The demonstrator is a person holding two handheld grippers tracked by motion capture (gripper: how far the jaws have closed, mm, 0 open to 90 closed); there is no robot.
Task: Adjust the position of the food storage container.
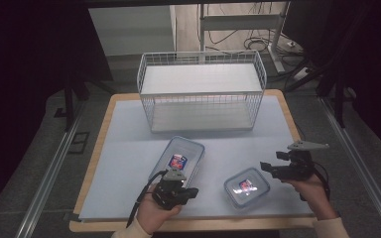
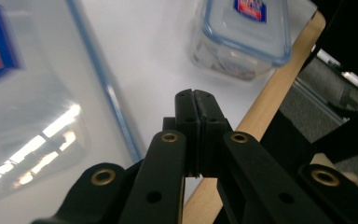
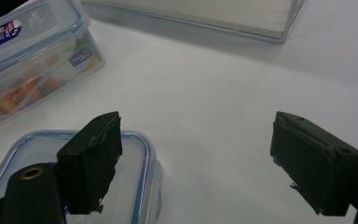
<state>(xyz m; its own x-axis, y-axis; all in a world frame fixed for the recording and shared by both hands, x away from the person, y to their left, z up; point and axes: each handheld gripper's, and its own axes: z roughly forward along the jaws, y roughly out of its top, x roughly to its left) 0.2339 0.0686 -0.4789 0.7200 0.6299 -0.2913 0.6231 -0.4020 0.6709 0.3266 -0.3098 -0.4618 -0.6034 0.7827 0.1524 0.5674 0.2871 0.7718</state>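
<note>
Right gripper (image 1: 267,166) is closing in on the small container (image 1: 246,187) with jaws spread; left gripper (image 1: 194,192) is waiting with jaws pressed together.

Judging by the layout, the work in hand is moving lidded containers toward the wire basket shelf (image 1: 201,90), and this is the approach step: in the right gripper view the open jaws are hanging just above the small container (image 3: 74,177), one jaw over its lid, nothing pinched yet. The next move is likely calling for lowering and straddling the container's sides before squeezing. The left gripper (image 2: 196,109) is resting empty beside the large container (image 1: 177,160), near the tabletop (image 1: 129,148) front edge. Counting: two blue-rimmed containers, one large and one small, both sitting on the tabletop in front of the one two-tier basket shelf; two grippers.
</note>
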